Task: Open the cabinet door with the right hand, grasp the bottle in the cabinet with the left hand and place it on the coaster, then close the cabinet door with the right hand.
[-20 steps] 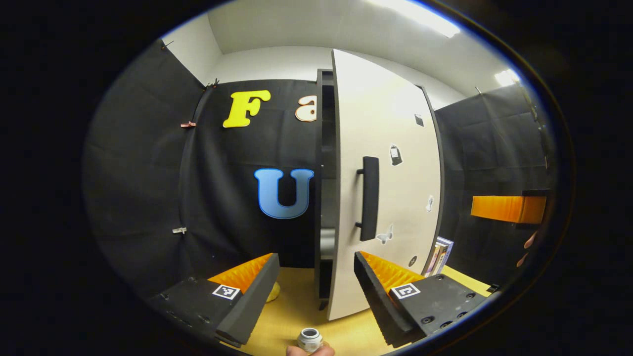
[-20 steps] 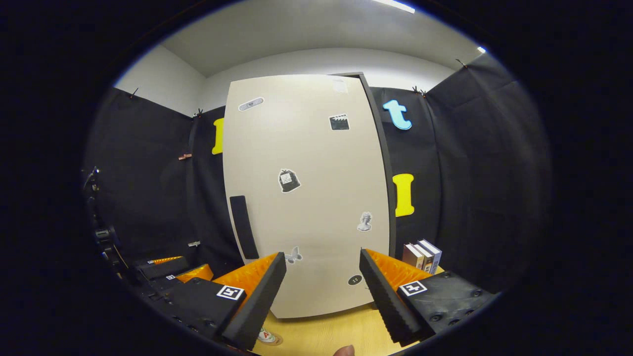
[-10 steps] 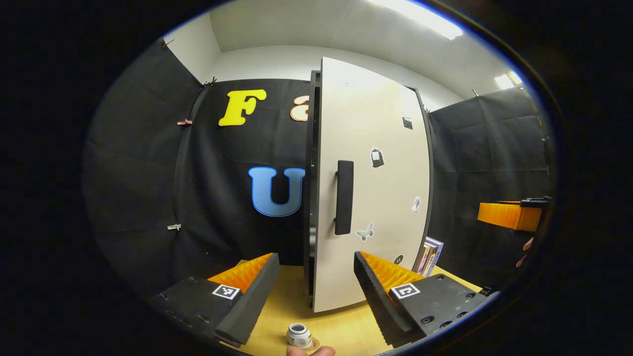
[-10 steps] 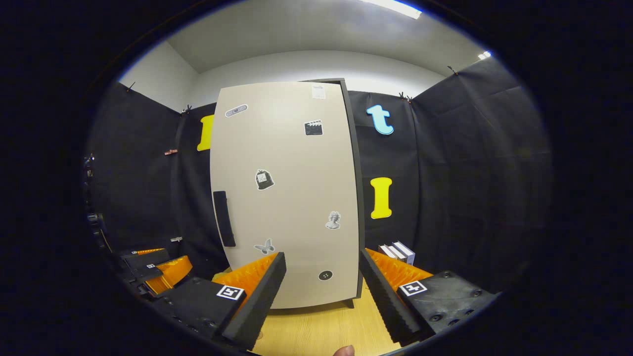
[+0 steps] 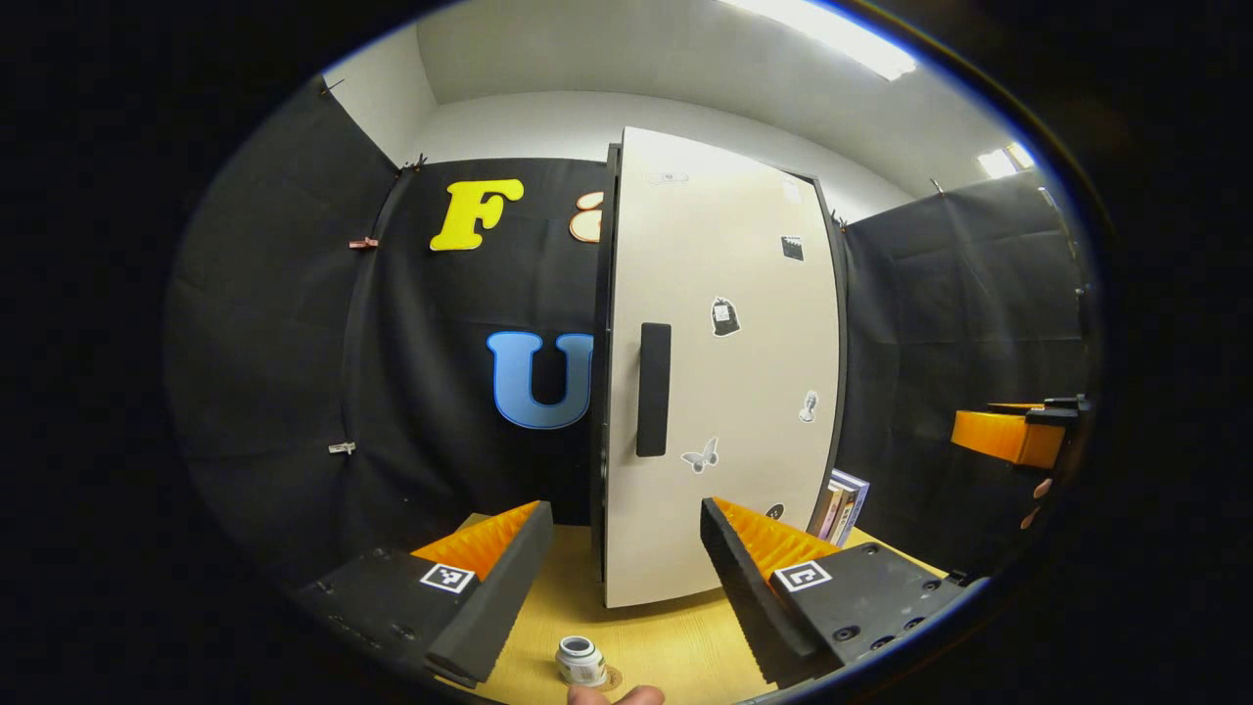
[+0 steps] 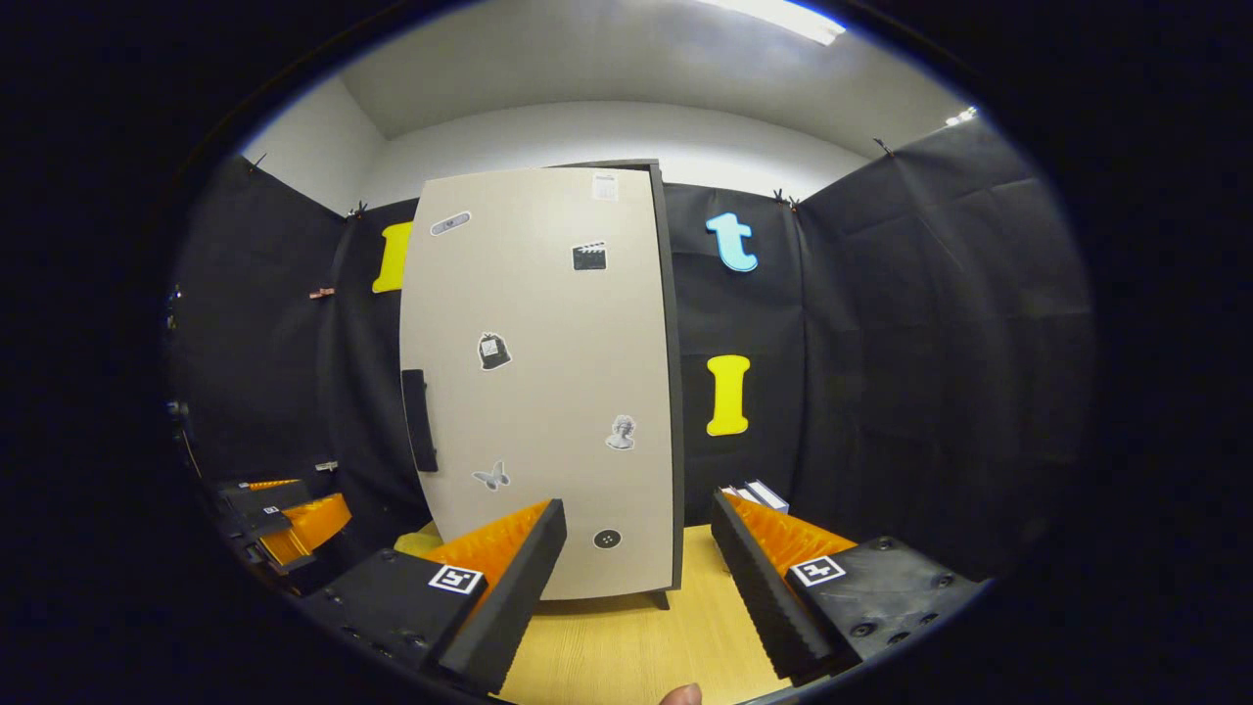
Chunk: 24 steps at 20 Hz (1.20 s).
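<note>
— Near first. What do you record at the desk's front edge?

— The bottle (image 5: 580, 661) stands upright on the coaster (image 5: 609, 677), close to the front edge of the desk (image 5: 578, 607), between and below the fingers of the left gripper (image 5: 626, 573). That gripper is spread wide and holds nothing. The placing step reads as complete.

— And the right gripper (image 6: 638, 573)?

— Also wide open, empty, touching nothing. In the left gripper view it sits far off at the right side (image 5: 1008, 436), with fingertips of the holding hand (image 5: 1033, 501) just under it.

— Farther back, the cabinet door (image 5: 724, 392)?

— That is the change. A second ago it stood ajar, a dark strip of interior showing along its handle side. Half a second ago the strip had narrowed. Now the door lies flush, or very nearly, against the cabinet's dark frame; the handle (image 5: 653, 389) faces front. I cannot tell whether it is fully latched.

— Anything beyond?

— Books (image 5: 842, 507) stand beside the cabinet toward the desk's back right.

— Your finding?

— All three steps look done. What remains, in my judgement, is at most a check that the door stays seated.
</note>
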{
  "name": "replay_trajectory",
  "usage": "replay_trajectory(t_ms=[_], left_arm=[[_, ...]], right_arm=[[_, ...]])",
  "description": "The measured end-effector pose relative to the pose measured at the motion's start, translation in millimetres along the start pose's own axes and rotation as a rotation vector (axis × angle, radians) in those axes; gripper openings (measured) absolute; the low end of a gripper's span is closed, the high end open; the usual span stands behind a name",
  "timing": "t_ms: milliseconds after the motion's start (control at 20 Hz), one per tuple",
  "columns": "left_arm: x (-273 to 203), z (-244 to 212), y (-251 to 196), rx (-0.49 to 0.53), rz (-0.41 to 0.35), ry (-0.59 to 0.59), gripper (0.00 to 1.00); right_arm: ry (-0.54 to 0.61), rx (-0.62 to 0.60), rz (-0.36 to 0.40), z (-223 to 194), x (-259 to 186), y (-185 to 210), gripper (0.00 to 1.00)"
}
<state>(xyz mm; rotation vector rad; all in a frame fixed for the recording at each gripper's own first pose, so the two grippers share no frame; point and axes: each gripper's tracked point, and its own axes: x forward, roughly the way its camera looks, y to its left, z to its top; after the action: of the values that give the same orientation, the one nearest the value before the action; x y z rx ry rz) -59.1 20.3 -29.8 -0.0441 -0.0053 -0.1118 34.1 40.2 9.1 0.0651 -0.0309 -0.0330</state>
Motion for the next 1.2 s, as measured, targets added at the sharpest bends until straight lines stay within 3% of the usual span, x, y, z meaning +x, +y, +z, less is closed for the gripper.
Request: replay_trajectory(t_ms=[1200], left_arm=[[2,3,-18,0.027,-0.059,-0.008,0.95]], right_arm=[[0.001,0.002,-0.011,-3,-1,-7,0.98]])
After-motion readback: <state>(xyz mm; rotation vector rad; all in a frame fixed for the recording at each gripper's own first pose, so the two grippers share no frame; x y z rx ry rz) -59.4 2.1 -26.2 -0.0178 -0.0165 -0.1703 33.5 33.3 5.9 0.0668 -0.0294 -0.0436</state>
